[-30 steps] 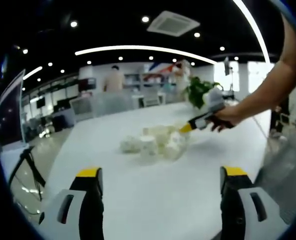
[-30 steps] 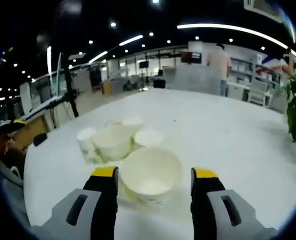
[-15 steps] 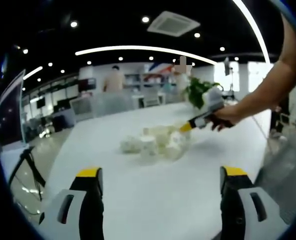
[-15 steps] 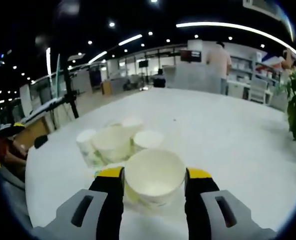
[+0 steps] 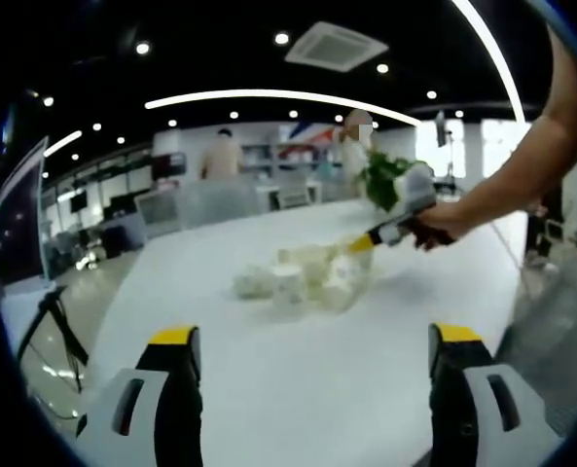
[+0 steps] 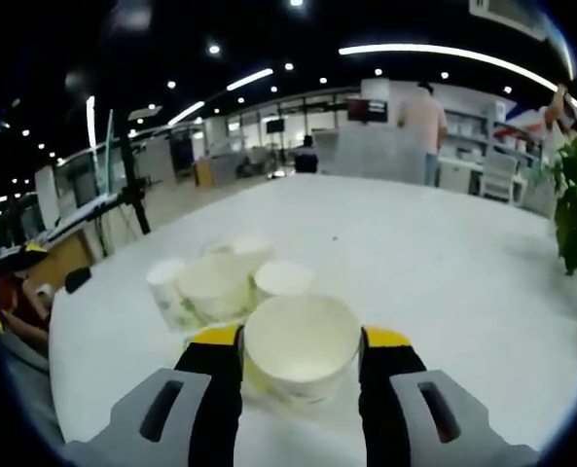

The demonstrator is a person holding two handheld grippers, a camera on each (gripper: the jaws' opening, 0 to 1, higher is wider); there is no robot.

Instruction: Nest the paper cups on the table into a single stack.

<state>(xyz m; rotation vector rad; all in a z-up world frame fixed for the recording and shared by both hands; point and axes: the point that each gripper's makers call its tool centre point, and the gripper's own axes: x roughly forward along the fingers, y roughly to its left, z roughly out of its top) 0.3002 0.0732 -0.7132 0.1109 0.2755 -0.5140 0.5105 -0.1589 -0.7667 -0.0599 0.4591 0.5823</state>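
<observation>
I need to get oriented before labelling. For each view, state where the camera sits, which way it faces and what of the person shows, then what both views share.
Left gripper view: rides the left gripper, held back and open, facing across the white table toward the cluster of paper cups; the person's arm holds the right gripper at the cluster.
Right gripper view: rides the right gripper, close in, shut on the nearest cup, other cups behind.
Shared: the table, cups and potted plant.
</observation>
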